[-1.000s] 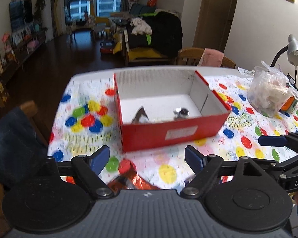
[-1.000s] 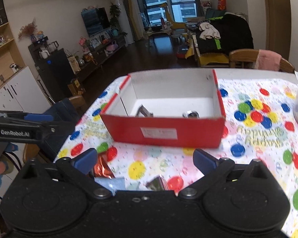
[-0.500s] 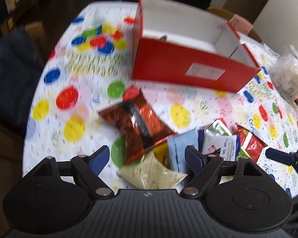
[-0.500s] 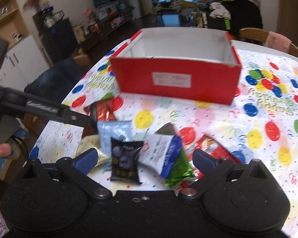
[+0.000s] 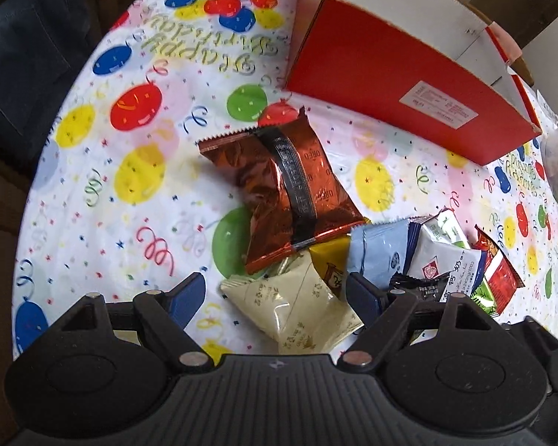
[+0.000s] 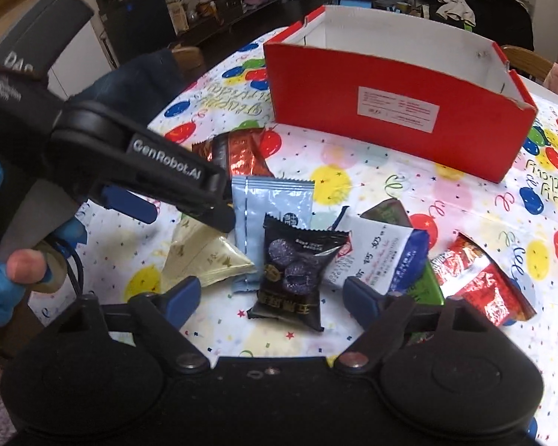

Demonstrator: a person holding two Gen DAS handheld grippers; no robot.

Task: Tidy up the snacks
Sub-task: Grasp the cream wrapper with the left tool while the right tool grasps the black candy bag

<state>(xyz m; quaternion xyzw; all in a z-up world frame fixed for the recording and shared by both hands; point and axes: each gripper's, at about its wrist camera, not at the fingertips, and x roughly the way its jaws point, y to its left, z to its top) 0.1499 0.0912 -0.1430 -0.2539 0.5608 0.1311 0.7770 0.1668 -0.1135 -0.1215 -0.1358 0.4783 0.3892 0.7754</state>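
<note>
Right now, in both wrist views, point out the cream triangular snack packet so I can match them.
Left wrist view: cream packet at bottom centre, between the left tongs' fingers, under the brown Oreo pack.
Right wrist view: cream packet at lower left, beneath the other tongs' tip.
Shared landmark: the red box behind the pile.

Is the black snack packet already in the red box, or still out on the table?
Out. The black snack packet lies flat on the tablecloth, in front of the red box, among other packets.
</note>
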